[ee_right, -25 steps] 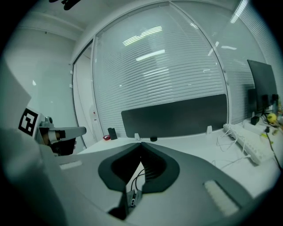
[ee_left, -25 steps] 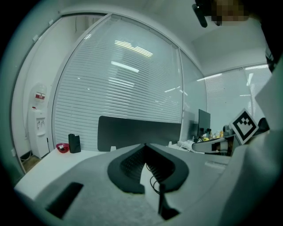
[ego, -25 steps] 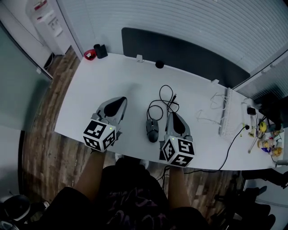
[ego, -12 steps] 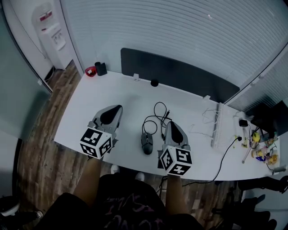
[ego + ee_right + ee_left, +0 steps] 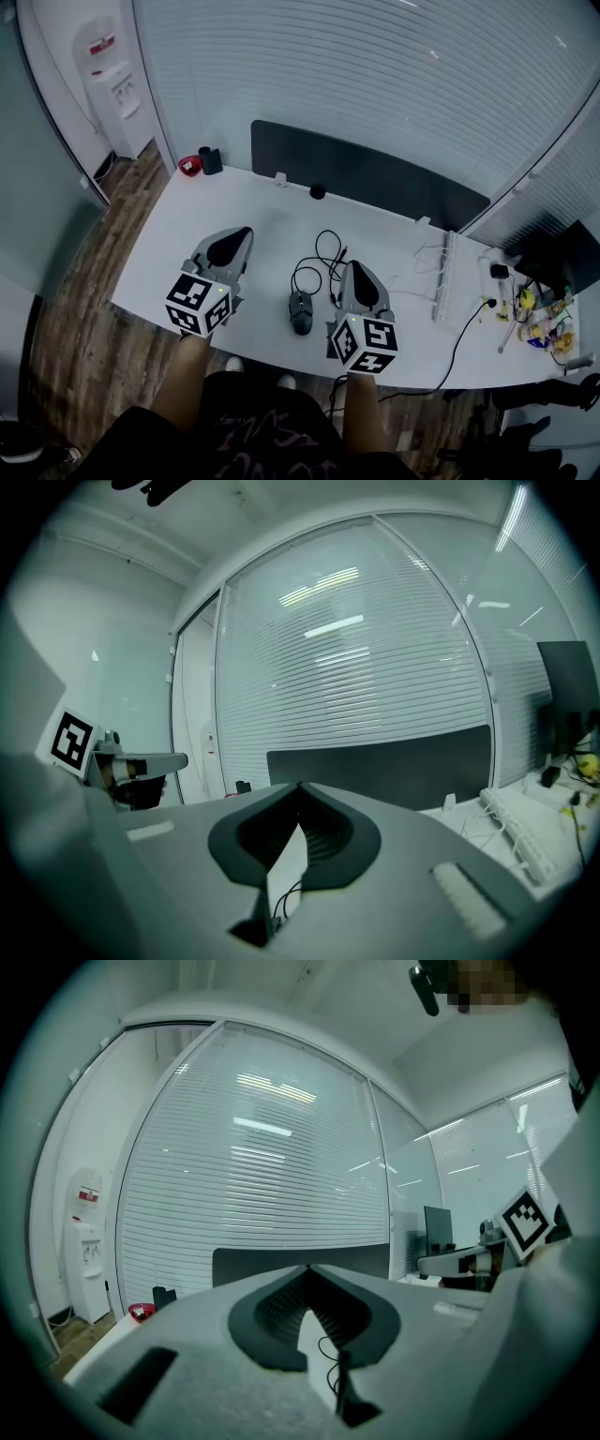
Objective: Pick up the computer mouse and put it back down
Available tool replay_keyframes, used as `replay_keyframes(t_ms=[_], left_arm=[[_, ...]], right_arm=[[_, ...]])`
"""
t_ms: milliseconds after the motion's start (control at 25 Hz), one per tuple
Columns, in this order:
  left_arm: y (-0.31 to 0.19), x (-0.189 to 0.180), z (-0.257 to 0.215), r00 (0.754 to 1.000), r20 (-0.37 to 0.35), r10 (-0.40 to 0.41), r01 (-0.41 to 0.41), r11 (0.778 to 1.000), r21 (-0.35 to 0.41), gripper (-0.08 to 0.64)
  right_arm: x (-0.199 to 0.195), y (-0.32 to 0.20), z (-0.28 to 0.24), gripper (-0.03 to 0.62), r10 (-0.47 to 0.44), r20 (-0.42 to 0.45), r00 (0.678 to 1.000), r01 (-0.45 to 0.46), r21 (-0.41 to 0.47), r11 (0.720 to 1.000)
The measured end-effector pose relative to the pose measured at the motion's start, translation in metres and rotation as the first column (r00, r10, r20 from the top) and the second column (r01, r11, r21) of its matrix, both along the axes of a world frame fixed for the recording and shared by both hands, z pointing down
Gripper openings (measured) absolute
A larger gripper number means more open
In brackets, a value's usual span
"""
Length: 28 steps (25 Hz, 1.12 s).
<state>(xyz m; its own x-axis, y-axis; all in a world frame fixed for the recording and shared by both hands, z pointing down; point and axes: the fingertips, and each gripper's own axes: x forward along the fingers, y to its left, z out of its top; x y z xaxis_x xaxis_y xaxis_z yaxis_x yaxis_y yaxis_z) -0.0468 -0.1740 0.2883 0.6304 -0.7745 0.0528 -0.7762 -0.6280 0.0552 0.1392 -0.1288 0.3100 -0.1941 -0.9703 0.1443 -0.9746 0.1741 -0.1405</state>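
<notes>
I hold both grippers over the near part of the white desk (image 5: pixel 178 234), pointing away from me. The left gripper (image 5: pixel 246 231) has its jaws pressed together at the tips with nothing pinched. In the left gripper view, only desk and a loop of cable show through the gap behind the tips. The right gripper (image 5: pixel 353 265) is likewise closed and empty. The black computer mouse (image 5: pixel 301 312) lies on the desk between the two grippers, nearer the right one, and neither touches it. Its cable (image 5: pixel 323 262) coils just beyond it. A white keyboard (image 5: pixel 442 277) lies farther right, and a dark divider panel (image 5: pixel 375 178) runs along the desk's far edge.
</notes>
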Motion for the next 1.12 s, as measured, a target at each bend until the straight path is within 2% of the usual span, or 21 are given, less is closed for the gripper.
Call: replay_keyframes(t_ms=[1120], left_arm=[[0.0035,-0.0015,-0.0073,1.000,0.005,-0.006,0.006,1.000,0.017,-0.003]], right_arm=[[-0.0033,0.0049,-0.0020,0.003,-0.028,-0.022,0.999,0.028,0.006,1.000]])
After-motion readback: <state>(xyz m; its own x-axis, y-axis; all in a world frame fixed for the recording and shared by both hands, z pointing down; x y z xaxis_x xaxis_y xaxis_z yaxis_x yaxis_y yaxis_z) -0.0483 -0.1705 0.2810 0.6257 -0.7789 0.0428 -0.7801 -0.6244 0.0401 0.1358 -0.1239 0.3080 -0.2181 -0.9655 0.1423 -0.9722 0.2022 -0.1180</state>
